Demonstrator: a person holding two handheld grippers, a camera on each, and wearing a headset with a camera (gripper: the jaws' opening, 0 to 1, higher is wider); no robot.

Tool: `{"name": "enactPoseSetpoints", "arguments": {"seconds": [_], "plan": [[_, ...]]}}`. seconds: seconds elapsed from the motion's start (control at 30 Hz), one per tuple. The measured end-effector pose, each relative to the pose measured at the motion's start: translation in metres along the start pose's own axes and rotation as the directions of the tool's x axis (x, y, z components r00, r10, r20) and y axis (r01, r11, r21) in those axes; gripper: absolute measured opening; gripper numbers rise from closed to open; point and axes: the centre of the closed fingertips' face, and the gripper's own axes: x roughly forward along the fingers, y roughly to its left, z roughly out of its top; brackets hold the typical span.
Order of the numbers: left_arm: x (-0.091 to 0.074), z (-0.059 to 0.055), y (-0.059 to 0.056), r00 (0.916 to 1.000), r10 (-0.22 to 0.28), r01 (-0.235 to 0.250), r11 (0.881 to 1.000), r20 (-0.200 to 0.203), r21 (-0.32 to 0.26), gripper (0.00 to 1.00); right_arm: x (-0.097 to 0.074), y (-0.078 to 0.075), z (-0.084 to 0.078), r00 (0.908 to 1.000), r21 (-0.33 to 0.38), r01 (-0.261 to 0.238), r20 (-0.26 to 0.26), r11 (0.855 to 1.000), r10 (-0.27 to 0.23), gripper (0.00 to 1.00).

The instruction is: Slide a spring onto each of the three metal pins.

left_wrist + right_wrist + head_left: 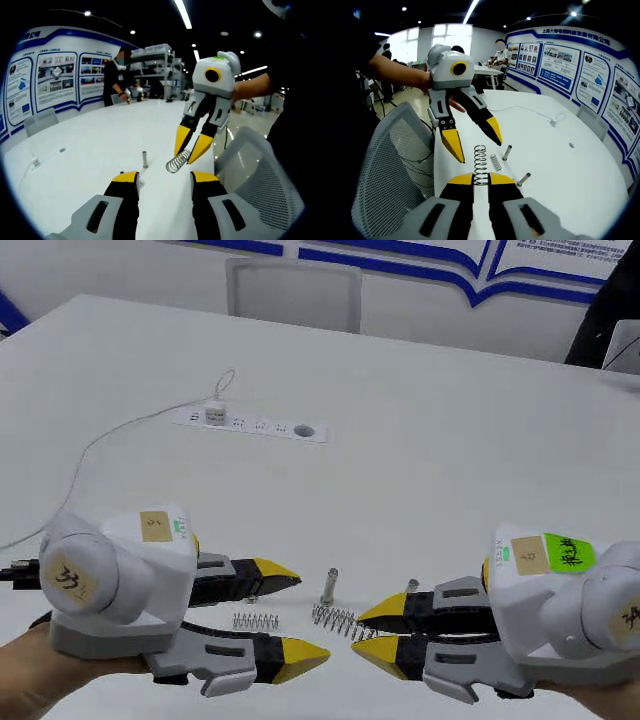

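Note:
My right gripper (362,632) (481,179) is shut on one end of a silver spring (335,618) (480,162), held low over the white table (420,470). My left gripper (310,615) (164,176) faces it, open with nothing between its jaws. In the left gripper view the right gripper (184,157) hangs ahead with the spring (176,162) at its tips. A second spring (255,621) (495,161) lies on the table between the left jaws. One metal pin (329,585) (145,159) (506,152) stands upright between the grippers. Another pin (410,587) (523,179) stands just behind the right gripper's jaws.
A white power strip (250,425) with a plug and a thin cable lies further back on the table. A grey chair (293,292) stands at the far edge. A mesh chair (395,160) is at the near side. A person (117,75) stands in the background.

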Motion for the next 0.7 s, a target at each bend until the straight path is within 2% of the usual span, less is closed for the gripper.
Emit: {"name": "enactPoseSetpoints", "arguments": {"seconds": [0.13, 0.33, 0.43, 0.57, 0.7], "plan": [[0.001, 0.002, -0.006, 0.9996, -0.025, 0.026, 0.999, -0.01, 0.033, 0.32, 0.0, 0.0, -0.001, 0.9995, -0.032, -0.014, -0.029, 0.999, 0.013, 0.1], [0.003, 0.005, -0.012, 0.9983, -0.057, 0.057, 0.997, -0.01, 0.056, 0.29, 0.002, 0.002, 0.001, 0.9984, -0.048, -0.037, -0.045, 0.998, 0.035, 0.1], [0.005, 0.003, -0.014, 0.997, -0.067, 0.07, 0.993, -0.038, 0.094, 0.24, 0.004, 0.004, 0.002, 0.9974, -0.06, -0.056, -0.049, 0.997, 0.053, 0.1], [0.005, 0.005, -0.016, 0.9961, -0.079, 0.083, 0.99, -0.039, 0.112, 0.17, 0.006, 0.007, 0.002, 0.9963, -0.072, -0.069, -0.057, 0.995, 0.065, 0.1], [0.005, 0.005, -0.016, 0.9951, -0.082, 0.089, 0.986, -0.054, 0.139, 0.16, 0.006, 0.006, 0.002, 0.9957, -0.079, -0.074, -0.061, 0.994, 0.07, 0.1]]}}
